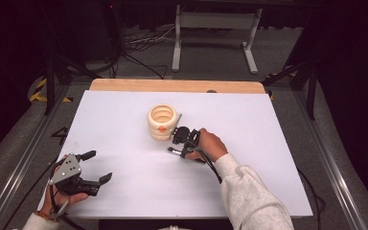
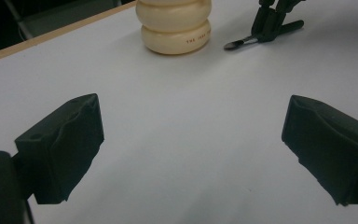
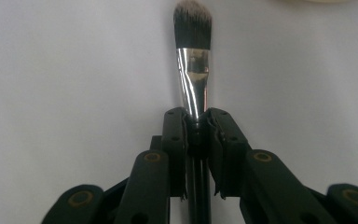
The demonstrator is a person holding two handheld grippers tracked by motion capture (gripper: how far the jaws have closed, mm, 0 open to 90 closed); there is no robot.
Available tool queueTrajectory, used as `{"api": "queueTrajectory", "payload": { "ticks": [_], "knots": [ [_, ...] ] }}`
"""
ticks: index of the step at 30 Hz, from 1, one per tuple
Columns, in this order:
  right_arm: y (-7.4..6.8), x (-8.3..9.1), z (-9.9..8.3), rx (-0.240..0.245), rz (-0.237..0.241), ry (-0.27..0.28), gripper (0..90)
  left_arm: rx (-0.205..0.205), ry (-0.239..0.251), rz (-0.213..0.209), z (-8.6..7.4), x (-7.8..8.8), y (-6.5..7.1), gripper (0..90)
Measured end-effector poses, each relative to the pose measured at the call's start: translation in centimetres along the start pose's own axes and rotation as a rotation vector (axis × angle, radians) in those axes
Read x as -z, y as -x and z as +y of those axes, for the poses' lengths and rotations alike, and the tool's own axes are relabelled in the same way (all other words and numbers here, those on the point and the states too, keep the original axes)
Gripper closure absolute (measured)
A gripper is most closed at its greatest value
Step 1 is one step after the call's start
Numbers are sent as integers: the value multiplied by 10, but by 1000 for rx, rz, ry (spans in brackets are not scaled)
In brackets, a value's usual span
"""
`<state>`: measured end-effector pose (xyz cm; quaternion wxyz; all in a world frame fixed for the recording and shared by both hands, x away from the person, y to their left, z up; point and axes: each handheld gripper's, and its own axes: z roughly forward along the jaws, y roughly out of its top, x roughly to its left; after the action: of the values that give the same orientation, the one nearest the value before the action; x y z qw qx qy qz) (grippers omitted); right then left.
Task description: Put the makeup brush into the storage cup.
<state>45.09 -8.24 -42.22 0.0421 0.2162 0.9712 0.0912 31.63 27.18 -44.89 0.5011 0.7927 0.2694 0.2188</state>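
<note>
A makeup brush [image 3: 193,70] with dark bristles and a shiny metal ferrule lies low over the white table. My right gripper [image 3: 196,122] is shut on its black handle just behind the ferrule. In the high view that gripper [image 1: 181,148] holds the brush [image 1: 172,151] just in front of a cream ribbed holder [image 1: 162,122]. A thin grey stick [image 1: 178,119] leans at the holder's right rim. My left gripper [image 1: 99,166] rests at the front left, open and holding nothing. From the left gripper view [image 2: 191,121] the holder [image 2: 175,28] and the brush [image 2: 237,44] lie farther off.
The white table top [image 1: 249,158] ends in a wooden strip [image 1: 172,86] at the far edge. Behind it stand a grey table frame [image 1: 213,28] and cables on the floor. Dark stands flank both sides.
</note>
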Motion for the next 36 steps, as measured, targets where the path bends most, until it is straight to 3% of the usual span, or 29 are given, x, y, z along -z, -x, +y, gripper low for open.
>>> {"api": "queueTrajectory", "payload": {
  "ticks": [3,10,17,27,31,32,33,35,36],
  "knots": [
    [-3,0,-3,6,-19,24,791,3,8,3,0,1,-1,69],
    [-7,2,-19,-35,-42,136,798,4,3,4,0,-1,0,70],
    [-12,15,-28,-52,-71,232,799,14,-2,5,-1,-1,-2,70],
    [-21,45,-46,-112,-116,521,800,24,10,11,0,0,-3,70],
    [-25,52,-48,-108,-136,610,800,24,17,17,-1,0,-3,69],
    [-25,52,-48,-108,-136,610,800,24,17,17,-1,0,-3,69],
    [-27,57,-50,-117,-156,669,800,27,17,17,-1,0,-3,68],
    [-28,59,-52,-117,-154,718,800,27,12,22,-1,0,-4,68],
    [-28,59,-52,-117,-154,718,800,27,12,22,-1,0,-4,68]
  ]
}}
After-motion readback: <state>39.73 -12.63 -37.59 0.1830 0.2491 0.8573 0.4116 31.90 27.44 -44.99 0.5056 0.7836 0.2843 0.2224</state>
